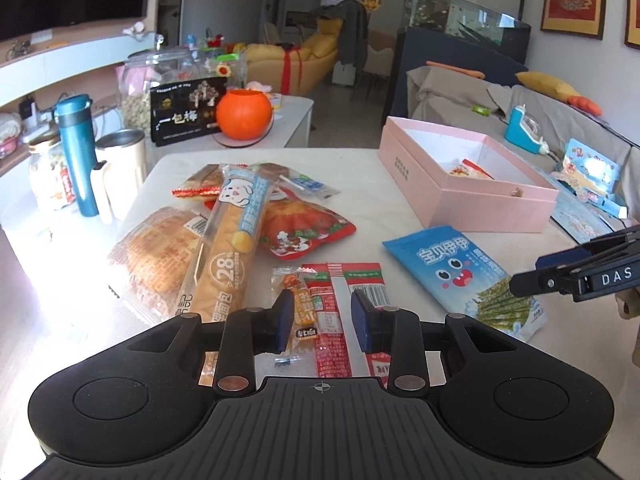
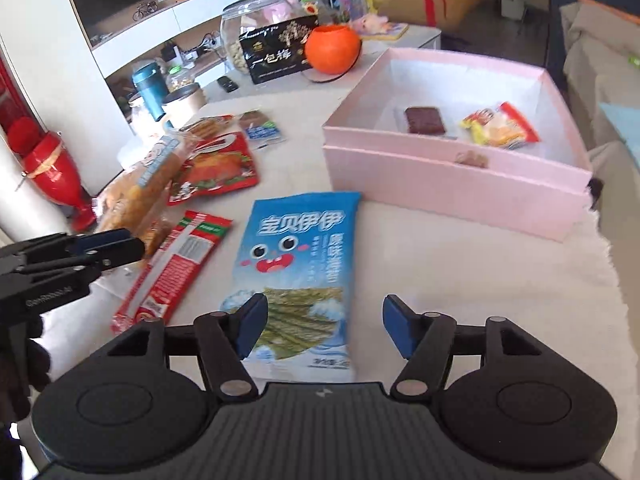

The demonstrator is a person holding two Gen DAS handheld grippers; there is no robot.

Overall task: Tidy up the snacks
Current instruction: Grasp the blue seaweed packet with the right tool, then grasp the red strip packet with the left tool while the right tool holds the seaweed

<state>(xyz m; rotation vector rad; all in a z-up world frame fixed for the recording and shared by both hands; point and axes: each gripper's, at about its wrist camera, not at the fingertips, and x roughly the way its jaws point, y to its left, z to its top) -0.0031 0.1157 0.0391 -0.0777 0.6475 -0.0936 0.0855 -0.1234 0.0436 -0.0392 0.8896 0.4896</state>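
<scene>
On white table, pink box, blue seaweed packet; sofa behind

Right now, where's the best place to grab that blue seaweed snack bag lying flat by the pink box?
Take the flat blue seaweed snack bag by its near bottom edge, coming in low from the front with the open right claw. It lies flat on the white table, so only a thin edge fits; that end already sits between the fingers.

"28%" on bread pack, "DAS" on right gripper
</scene>
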